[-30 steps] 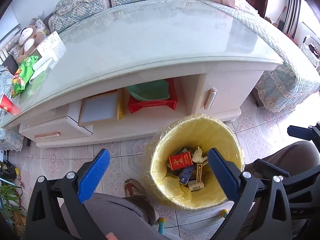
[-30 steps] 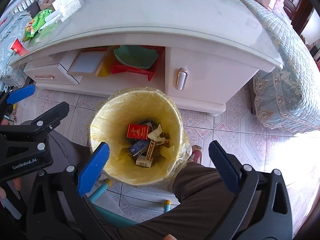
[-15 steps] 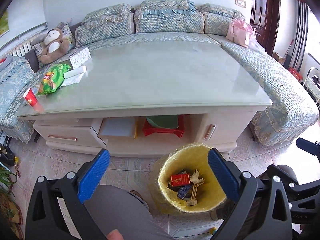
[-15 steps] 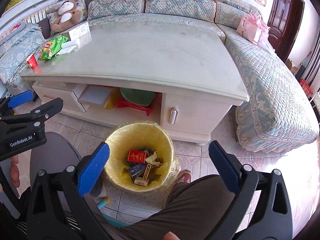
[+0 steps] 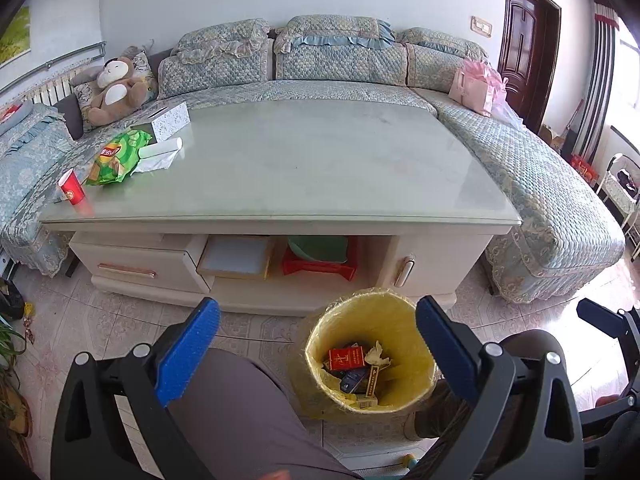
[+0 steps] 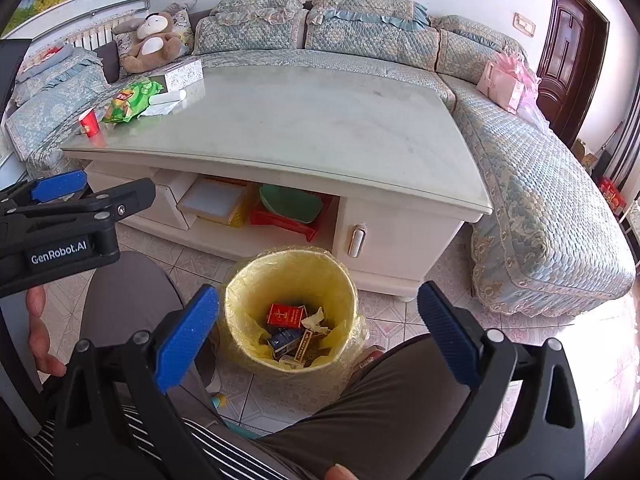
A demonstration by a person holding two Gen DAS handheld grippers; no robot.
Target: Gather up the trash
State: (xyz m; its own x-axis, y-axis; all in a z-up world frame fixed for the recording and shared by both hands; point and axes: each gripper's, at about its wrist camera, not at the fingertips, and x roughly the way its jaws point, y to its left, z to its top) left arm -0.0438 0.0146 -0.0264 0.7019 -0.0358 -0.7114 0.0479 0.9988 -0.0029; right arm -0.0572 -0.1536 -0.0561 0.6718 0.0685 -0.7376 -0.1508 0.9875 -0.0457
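A yellow-lined trash bin (image 5: 416, 320) stands on the tiled floor in front of the coffee table; it also shows in the right wrist view (image 6: 248, 280). It holds a red cigarette box (image 6: 286, 315), a blue box and crumpled paper. My left gripper (image 5: 318, 350) is open and empty, raised above the bin. My right gripper (image 6: 318, 340) is open and empty above the bin. On the table's far left lie a green chip bag (image 5: 114, 156), a red paper cup (image 5: 71, 187), a white roll (image 5: 160, 148) and a tissue box (image 5: 170, 116).
The glass-topped coffee table (image 5: 304, 160) has a shelf with a red stool (image 5: 320, 266) and a flat box. A blue sofa (image 5: 540, 184) wraps around it, with a teddy bear (image 5: 114, 88) and a pink bag (image 5: 476, 88). The person's knees flank the bin.
Both grippers have lifted up and tilted back from the bin, so the whole tabletop and sofa now show. Both stay open and empty.
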